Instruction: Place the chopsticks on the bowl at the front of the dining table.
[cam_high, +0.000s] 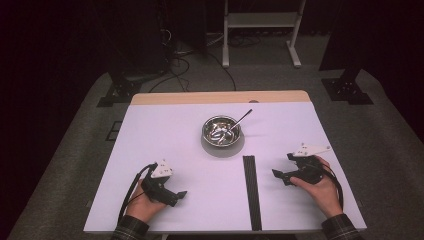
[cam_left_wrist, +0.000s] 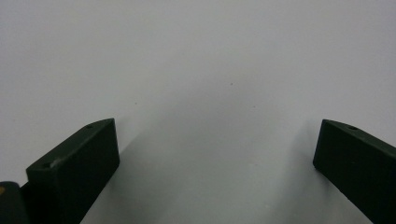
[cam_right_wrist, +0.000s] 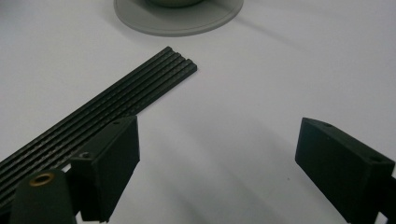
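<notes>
While both tongs rest on the white bench with jaws spread wide and holding nothing, the left tongs sit near its front-left edge and the right tongs just beside the long ribbed black strip, which lies in front of the shiny steel bowl.

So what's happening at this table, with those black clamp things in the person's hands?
A person sits at a white table holding a two-jaw gripper in each hand. The left gripper and the right gripper both rest low near the front edge, jaws open and holding nothing. Between them lies a black ridged strip, closest to the right gripper. Farther back stands a metal bowl on a grey round mat, with a spoon leaning in it. Nothing has been picked up.
</notes>
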